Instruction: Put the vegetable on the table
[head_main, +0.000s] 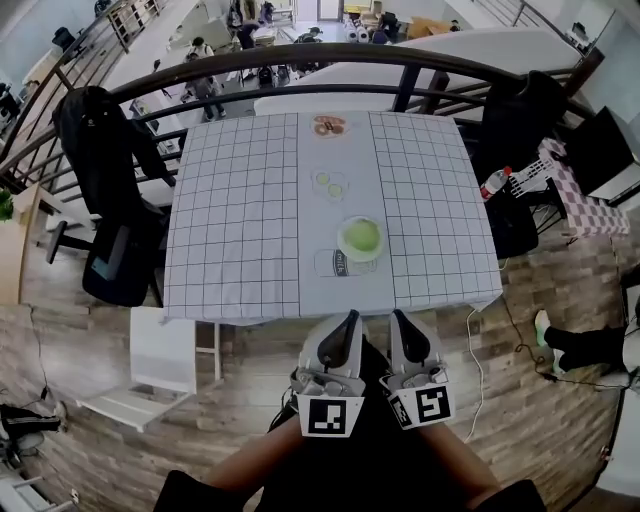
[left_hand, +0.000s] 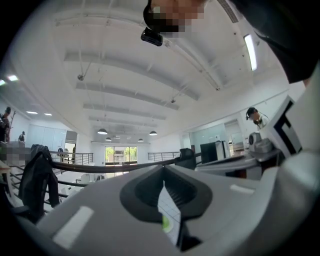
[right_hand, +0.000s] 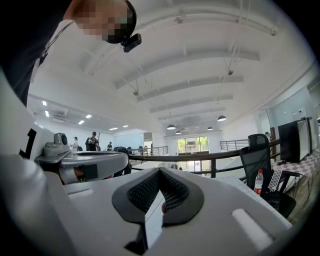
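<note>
The gridded counter (head_main: 240, 220) bears a pale dish (head_main: 341, 228) near its front edge, and the round green vegetable (head_main: 360, 238) sits in it, so it is on the counter only by way of the dish. The left gripper (head_main: 350, 318) and right gripper (head_main: 399, 318) hang short of the counter, jaws narrow and empty. Any lift would need one opened wide, then closed softly round the vegetable's middle.
</note>
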